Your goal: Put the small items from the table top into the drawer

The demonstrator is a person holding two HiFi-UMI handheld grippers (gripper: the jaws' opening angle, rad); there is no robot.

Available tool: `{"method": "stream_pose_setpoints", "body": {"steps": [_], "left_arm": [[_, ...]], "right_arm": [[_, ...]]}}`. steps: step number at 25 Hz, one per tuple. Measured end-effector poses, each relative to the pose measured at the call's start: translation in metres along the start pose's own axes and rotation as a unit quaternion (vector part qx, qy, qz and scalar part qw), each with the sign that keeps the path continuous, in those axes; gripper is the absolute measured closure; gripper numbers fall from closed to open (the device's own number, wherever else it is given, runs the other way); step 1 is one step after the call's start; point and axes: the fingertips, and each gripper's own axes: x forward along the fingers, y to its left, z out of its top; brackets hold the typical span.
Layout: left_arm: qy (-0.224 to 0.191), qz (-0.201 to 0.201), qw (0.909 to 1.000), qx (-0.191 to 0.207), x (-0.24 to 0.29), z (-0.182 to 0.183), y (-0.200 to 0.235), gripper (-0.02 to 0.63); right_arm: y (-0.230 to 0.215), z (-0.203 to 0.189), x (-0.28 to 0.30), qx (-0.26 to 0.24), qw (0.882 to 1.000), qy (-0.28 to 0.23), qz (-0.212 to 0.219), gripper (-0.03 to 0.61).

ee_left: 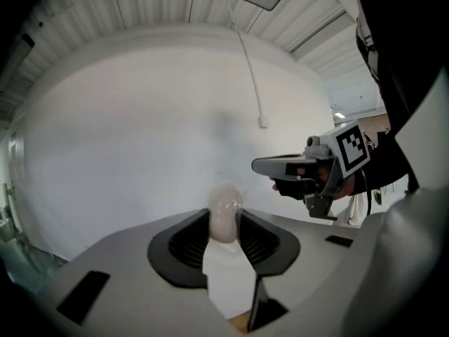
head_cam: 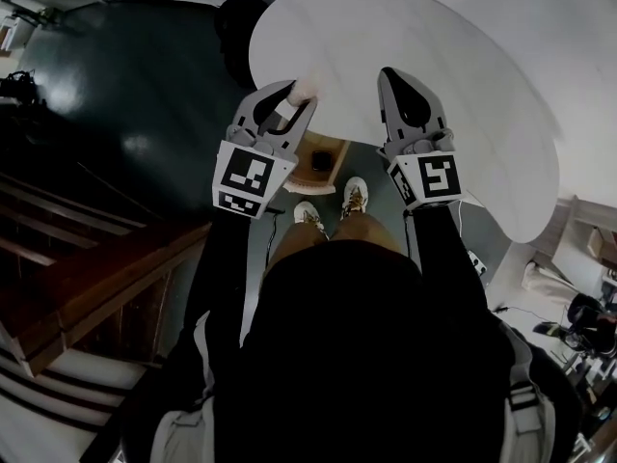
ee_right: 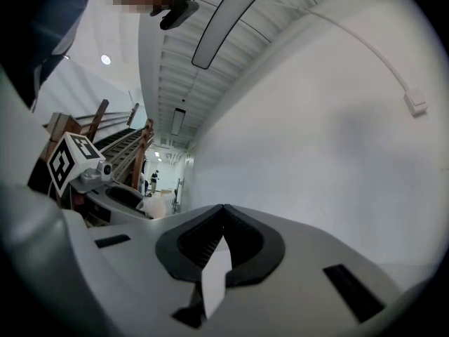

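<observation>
My left gripper is shut on a small pale, egg-shaped item at the near edge of the round white table top. In the left gripper view the item sits pinched between the dark pads, in front of a white wall. My right gripper hovers over the table edge a little to the right, jaws together and nothing in them. It also shows in the left gripper view. The right gripper view shows its own closed jaws, and the left gripper with the pale item.
Below the table edge, between the two grippers, lies a brown wooden box-like opening, just ahead of the person's shoes. Wooden stairs and a railing run along the left. Clutter and cables lie at the right.
</observation>
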Motion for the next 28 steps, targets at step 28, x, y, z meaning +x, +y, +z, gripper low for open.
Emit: {"method": "stream_pose_setpoints", "body": {"steps": [28], "left_arm": [[0.160,-0.023,0.9818,-0.100,-0.011,-0.231,-0.049,0.476]], "right_arm": [[0.060,-0.018,0.001,-0.014,0.999,0.028,0.031,0.552]]}}
